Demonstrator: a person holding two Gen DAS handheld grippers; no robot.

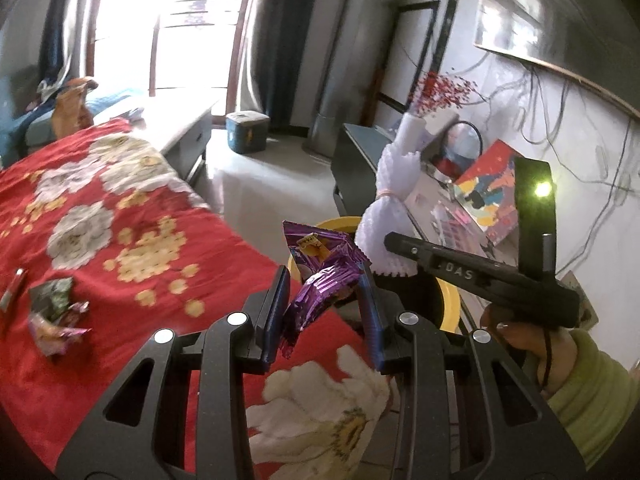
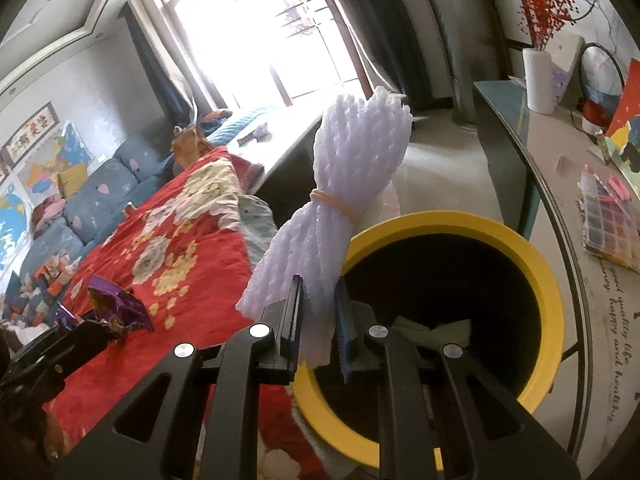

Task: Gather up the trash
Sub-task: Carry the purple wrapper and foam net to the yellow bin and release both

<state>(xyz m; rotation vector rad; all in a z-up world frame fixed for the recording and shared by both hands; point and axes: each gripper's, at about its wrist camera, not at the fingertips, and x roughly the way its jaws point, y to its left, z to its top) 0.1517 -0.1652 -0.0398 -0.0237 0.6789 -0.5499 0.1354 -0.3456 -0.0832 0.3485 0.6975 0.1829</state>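
My left gripper (image 1: 325, 300) is shut on a crumpled purple foil wrapper (image 1: 320, 276), held over the edge of the red flowered bedspread (image 1: 120, 216) beside the yellow-rimmed bin (image 1: 450, 304). My right gripper (image 2: 318, 316) is shut on a white foam net bundle (image 2: 340, 184) tied with a rubber band, held at the left rim of the bin (image 2: 536, 276). The bundle also shows in the left wrist view (image 1: 394, 196). The purple wrapper shows at left in the right wrist view (image 2: 116, 310). White paper (image 2: 432, 330) lies inside the bin.
More crumpled wrappers (image 1: 54, 312) lie on the bedspread at left. A dark side table (image 2: 560, 152) at right carries a white vase (image 2: 540, 80), a bead box (image 2: 612, 224) and a colourful card (image 1: 488, 192). A blue sofa (image 2: 92, 200) stands behind the bed.
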